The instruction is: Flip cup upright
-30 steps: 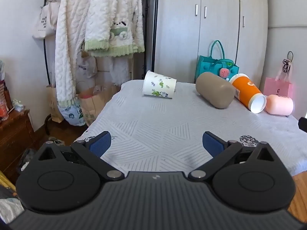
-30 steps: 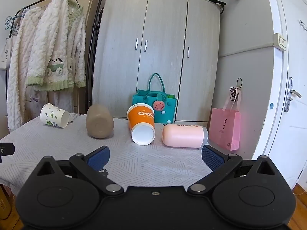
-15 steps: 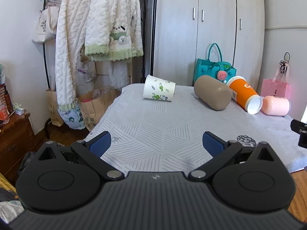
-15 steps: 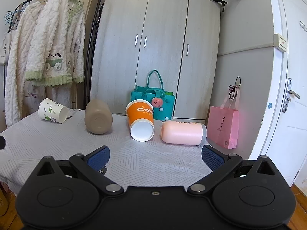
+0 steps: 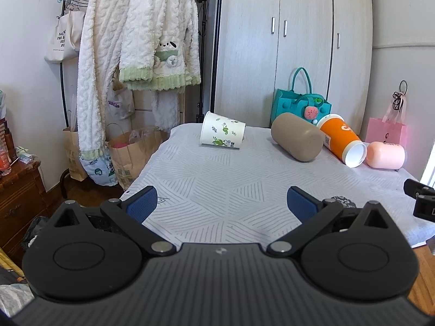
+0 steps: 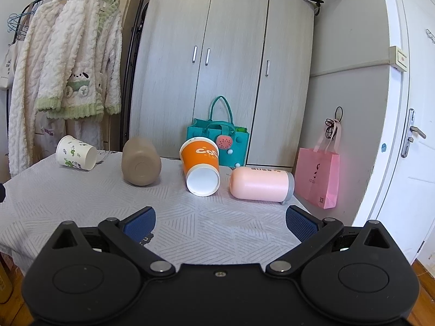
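The left hand-held gripper hangs released over the near left part of the bench, its blue pads spread wide with nothing between them. The right hand-held gripper is likewise released and empty, over the near right part of the bench. The bench wears a pale grey cloth with a striped triangle pattern; the stretch of cloth ahead of both grippers is bare up to the far row of cups. All four cups lie on their sides there: a white leaf-print paper cup at far left, a tan cup near the middle with its base toward the right view, an orange cup just right of it with its white mouth facing near, and a pink cup at far right, close to the bench's right edge. The paper cup sits well apart from the tan one; the tan, orange and pink cups lie close together. Behind the bench stands a grey wardrobe with a teal bag in front of it. Left of the bench a rack holds fluffy white robes, with paper bags on the floor beneath and a wooden cabinet at near left. To the right hang a pink bag and a white door.
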A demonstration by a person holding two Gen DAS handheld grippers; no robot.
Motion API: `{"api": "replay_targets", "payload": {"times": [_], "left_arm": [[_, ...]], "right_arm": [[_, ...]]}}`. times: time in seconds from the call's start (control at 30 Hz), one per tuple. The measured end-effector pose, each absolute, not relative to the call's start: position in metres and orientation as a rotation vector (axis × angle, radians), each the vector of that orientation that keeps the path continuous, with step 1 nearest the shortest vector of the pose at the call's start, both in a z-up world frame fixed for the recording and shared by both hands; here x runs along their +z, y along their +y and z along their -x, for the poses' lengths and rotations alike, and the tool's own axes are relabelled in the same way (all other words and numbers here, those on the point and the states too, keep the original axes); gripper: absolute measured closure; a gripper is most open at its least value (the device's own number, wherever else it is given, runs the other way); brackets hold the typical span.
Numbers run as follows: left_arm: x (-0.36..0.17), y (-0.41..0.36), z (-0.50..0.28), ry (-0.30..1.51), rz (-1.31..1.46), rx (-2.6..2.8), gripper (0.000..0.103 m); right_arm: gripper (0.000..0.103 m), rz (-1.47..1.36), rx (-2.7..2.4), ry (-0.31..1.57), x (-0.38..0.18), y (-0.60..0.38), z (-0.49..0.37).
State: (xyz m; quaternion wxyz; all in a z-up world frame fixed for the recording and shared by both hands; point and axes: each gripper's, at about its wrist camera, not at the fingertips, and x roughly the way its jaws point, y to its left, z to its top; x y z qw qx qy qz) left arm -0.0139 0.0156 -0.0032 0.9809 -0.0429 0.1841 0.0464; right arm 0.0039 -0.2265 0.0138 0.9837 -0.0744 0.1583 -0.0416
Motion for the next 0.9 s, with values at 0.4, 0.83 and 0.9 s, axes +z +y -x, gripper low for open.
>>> {"api": "replay_targets", "payload": {"times": [0.4,0.83,0.9], "left_arm": [[0.002,0.011,0.022,0.379,0.076,0.068,0.0],[0.003,0.011,0.026,0.395,0.071,0.067,0.0],[0.004,0.012,0.025,0.397,0.07,0.066,0.0]], "right_arm": [[0.0,0.14,-0.092,0.319,0.015,-0.227,-0.002],[0.0,0.137,-0.089,0.324,0.014,-0.232,-0.002],[0.0,0.138,-0.088,0.324,0.014,-0.232,-0.002]]}}
